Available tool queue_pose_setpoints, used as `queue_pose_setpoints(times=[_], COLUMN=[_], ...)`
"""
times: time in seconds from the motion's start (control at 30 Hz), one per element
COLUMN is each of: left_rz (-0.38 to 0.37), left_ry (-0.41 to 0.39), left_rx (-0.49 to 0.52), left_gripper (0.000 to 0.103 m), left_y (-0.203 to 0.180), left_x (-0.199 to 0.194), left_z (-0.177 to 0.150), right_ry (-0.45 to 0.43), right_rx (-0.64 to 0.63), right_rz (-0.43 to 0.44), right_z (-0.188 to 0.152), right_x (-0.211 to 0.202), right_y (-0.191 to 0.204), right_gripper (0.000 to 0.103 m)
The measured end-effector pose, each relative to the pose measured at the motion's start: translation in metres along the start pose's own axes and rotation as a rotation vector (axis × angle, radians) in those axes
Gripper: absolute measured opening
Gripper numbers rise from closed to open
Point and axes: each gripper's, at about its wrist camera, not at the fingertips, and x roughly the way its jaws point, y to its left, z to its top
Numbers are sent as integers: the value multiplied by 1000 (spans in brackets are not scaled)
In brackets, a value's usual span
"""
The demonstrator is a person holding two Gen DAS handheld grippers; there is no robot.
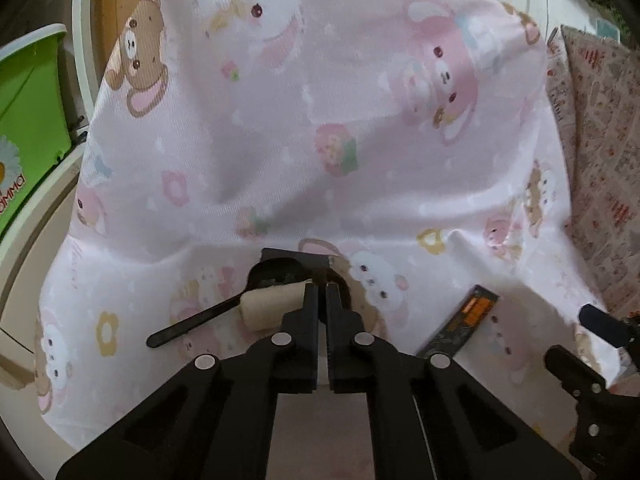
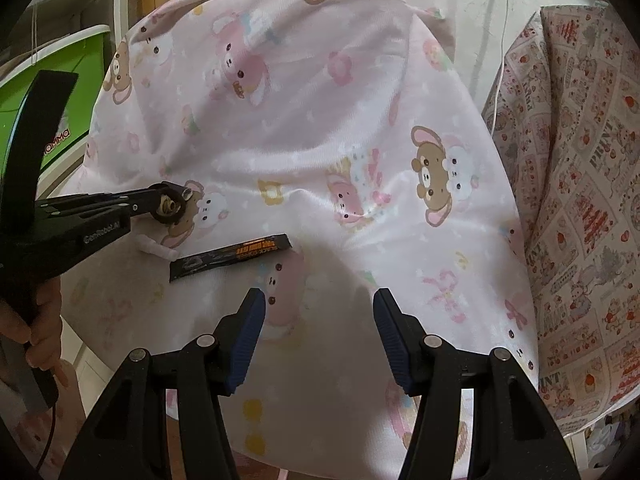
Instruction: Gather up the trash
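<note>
left gripper: the two black fingers are seen nearly pressed together, with only a thin slit between them; whether something is pinched at the tips cannot be told from the left wrist view. in the right wrist view its tips are at a round dark thing with a pale core, but the grip itself is not clearly shown.
right gripper: spread wide, blue-padded fingers held apart over the sheet with nothing between them.
cardboard tube: a pale roll lying on its side, just left of the left gripper's fingertips and touching them or very nearly so.
black spoon: laid on the sheet with its handle pointing down-left and its bowl up beside the tube; the tube lies across it.
black wrapper: a long flat dark packet with orange print, flat on the sheet between the two grippers, apart from both.
white scrap: a small pale piece just left of the wrapper.
pink sheet: cartoon-bear print, draped and creased, carrying all the items.
green bin: seen at the far left edge, beside the sheet.
patterned cloth: a red-and-cream print at the right.
</note>
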Motion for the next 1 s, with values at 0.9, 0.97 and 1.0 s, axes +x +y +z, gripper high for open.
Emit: queue_pose_setpoints(times=[0.9,0.97,1.0], left_rz=[83,89,88], left_ry=[-189,-183,-182], left_rx=[-2,-14,-19], left_gripper=[3,3,3], left_y=[19,22,23], left_x=[-85,-83,-82], left_z=[-6,-6,-6], right_ry=[100,93,92], right_rx=[126,145,140], right_rz=[-47,-63,-72], right_z=[34,37,38], right_x=[64,68,69], right_y=[39,40,41], right_gripper=[83,84,84])
